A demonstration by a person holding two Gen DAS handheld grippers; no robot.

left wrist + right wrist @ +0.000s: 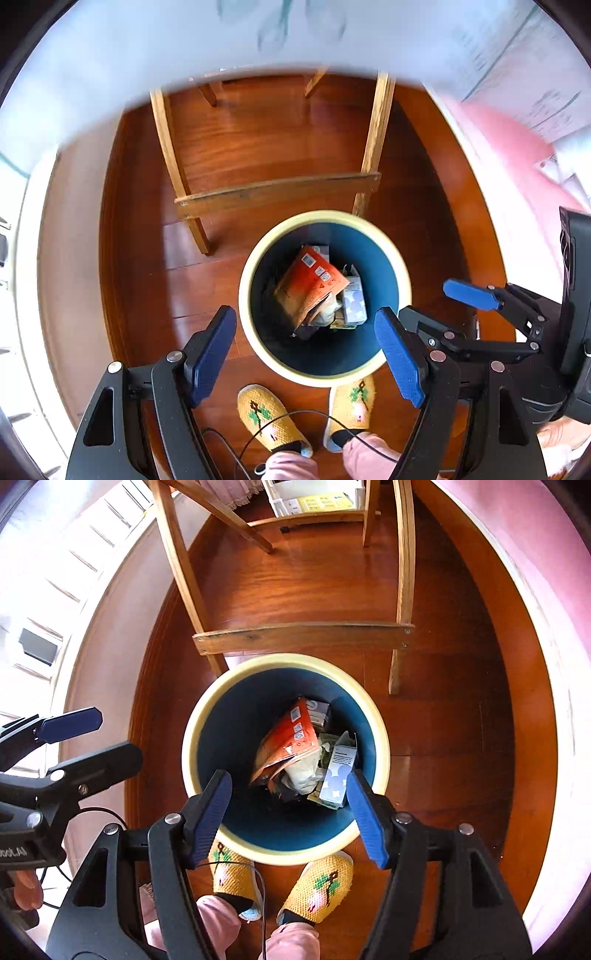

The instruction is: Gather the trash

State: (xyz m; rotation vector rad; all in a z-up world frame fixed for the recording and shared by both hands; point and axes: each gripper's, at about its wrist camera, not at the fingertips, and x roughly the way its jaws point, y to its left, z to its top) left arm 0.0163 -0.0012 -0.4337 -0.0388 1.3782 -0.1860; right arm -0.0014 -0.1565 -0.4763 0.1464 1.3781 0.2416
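A round bin with a cream rim [325,216] [284,661] and dark blue inside stands on the wood floor. In it lie an orange packet [314,280] [291,738], a white and blue box [354,302] [338,775] and a crumpled white tissue [303,771]. My left gripper [306,354] hangs open above the bin's near-left edge with nothing between its blue pads. Over the bin's near side my right gripper [288,818] also stands open, with nothing in it. Each view catches one blue finger [471,294] [70,722] of the other gripper beside it.
A wooden chair frame with a cross rail [277,194] [303,637] stands just behind the bin. A person's yellow knitted slippers [266,417] [321,890] touch the bin's near side. A thin black cable [295,415] loops over the feet. A white crate [314,498] sits further back.
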